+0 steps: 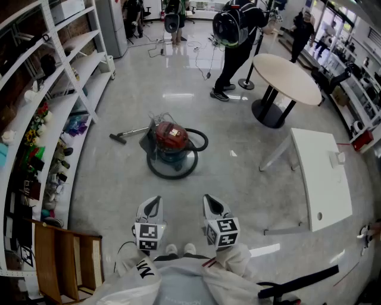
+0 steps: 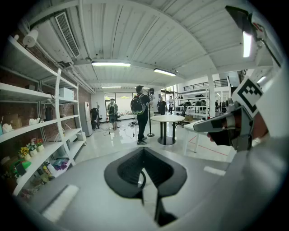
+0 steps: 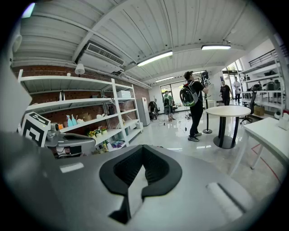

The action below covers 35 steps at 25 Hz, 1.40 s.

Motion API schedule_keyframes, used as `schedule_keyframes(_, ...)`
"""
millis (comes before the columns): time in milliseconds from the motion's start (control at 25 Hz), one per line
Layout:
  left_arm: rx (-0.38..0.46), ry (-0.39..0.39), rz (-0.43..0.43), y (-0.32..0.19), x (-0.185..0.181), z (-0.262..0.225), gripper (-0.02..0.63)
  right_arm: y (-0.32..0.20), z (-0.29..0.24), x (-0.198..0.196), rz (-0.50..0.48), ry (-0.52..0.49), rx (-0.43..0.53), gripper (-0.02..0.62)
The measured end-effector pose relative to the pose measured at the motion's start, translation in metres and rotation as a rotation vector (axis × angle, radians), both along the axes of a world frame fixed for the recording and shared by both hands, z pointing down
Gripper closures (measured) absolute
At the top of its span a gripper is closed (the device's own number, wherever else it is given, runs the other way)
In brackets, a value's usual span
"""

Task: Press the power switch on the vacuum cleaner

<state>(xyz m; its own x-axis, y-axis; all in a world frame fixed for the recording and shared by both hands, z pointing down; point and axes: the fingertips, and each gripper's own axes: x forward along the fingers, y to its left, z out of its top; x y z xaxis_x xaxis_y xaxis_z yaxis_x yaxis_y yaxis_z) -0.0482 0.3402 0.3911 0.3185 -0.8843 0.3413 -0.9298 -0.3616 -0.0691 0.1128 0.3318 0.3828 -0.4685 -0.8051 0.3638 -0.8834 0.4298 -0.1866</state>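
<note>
You hold both grippers low and close to your body, side by side and level, noses pointing forward across the floor. Your left gripper (image 1: 152, 205) has its jaws brought together at the tips with nothing between them. Your right gripper (image 1: 212, 205) is the same, jaws met and empty. Your sleeves sit just behind the marker cubes, and your shoe toes show between the two.

The white shelving unit (image 1: 80, 83) runs along your left, several tiers deep. Its middle tiers carry a bunch of yellow and red flowers (image 1: 34, 130), a blue and purple bundle (image 1: 76, 125) and a row of small dark items that are too small to name. In the right gripper view two blue spray bottles (image 3: 71, 120) stand on one of the tiers. A white box (image 1: 65, 9) rests on the top tier.

A white rectangular table (image 1: 321, 179) stands to your right and a round table (image 1: 286, 77) beyond it. A person with a backpack (image 1: 235, 33) stands just beside the round table.

The vacuum cleaner (image 1: 171, 142) sits on the floor straight ahead, well apart from both grippers. It is a red canister with its black hose (image 1: 172, 171) looped around it, and its wand (image 1: 128, 133) lies out to the left.

A wooden slatted frame (image 1: 65, 262) stands at your near left. I cannot tell what it holds.
</note>
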Motion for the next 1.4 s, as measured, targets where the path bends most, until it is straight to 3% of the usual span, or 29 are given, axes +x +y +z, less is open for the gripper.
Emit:
schedule_keyframes(920, -0.001, -0.009, -0.025, 0.003, 0.004, -0.003, 0.606, 0.001, -0.004, 0.002, -0.021, -0.04, -0.005, 0.595)
schedule_keyframes(1400, 0.012, -0.026, -0.039, 0.006, 0.025, -0.009, 0.606, 0.005, 0.002, 0.021, -0.049, -0.065, -0.005, 0.595)
